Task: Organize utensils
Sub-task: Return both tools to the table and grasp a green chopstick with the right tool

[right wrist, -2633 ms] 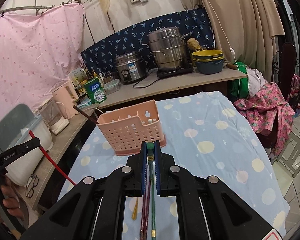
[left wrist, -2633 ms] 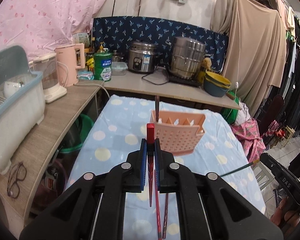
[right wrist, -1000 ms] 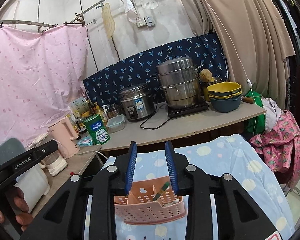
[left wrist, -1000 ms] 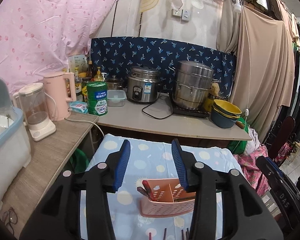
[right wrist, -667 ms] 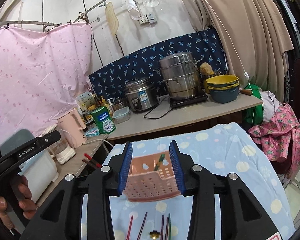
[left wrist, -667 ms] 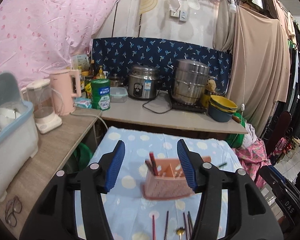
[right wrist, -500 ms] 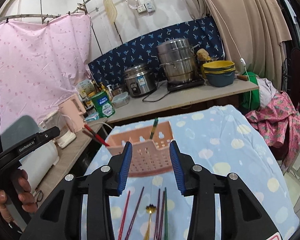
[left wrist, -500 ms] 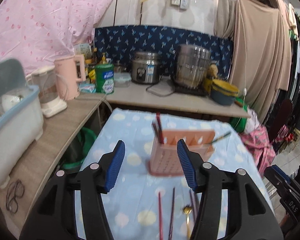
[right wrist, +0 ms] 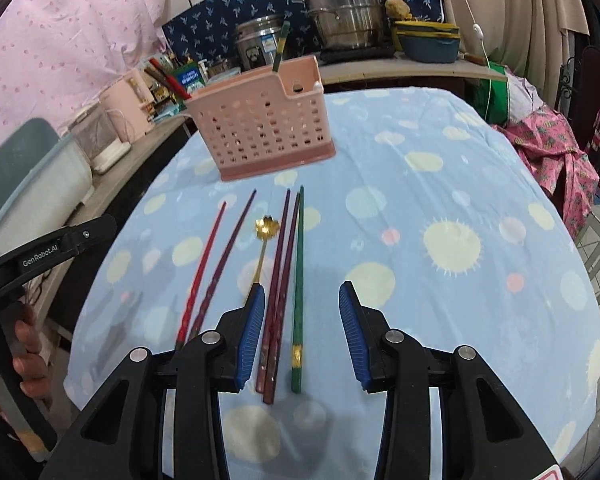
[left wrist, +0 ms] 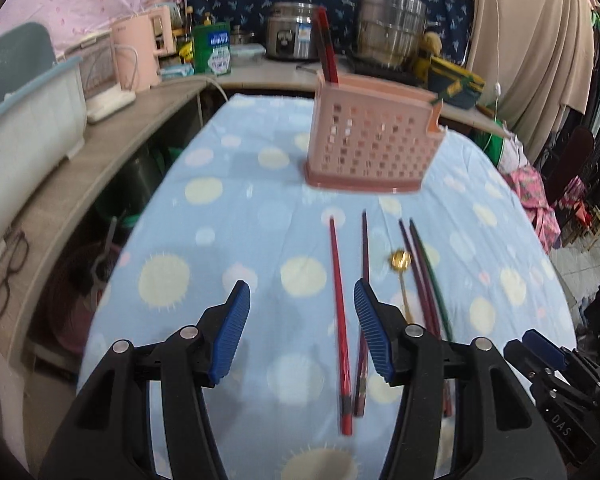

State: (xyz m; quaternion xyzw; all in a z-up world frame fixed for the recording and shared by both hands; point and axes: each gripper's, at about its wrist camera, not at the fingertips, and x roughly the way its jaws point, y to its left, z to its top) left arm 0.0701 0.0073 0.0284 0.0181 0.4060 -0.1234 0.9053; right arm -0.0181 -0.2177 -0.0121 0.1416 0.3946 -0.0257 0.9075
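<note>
Both the left gripper (left wrist: pixel 300 326) and right gripper (right wrist: pixel 298 334) hang with jaws spread and empty above 5 chopsticks (right wrist: pixel 298 280) and 1 gold spoon (right wrist: pixel 265 236) lying just before the pink utensil caddy (right wrist: pixel 266 128); judged light, stiff, slippery, best pinched near the thick ends.

Right gripper (right wrist: pixel 299 336) jaws wide apart, nothing between, over blue dotted tablecloth (right wrist: pixel 440 200). Below it: green chopstick (right wrist: pixel 298 292), 2 dark red chopsticks (right wrist: pixel 278 292), gold spoon (right wrist: pixel 265 232), 2 more chopsticks (right wrist: pixel 216 264) to the left. Pink basket (right wrist: pixel 266 128) beyond w/ chopsticks upright inside.
</note>
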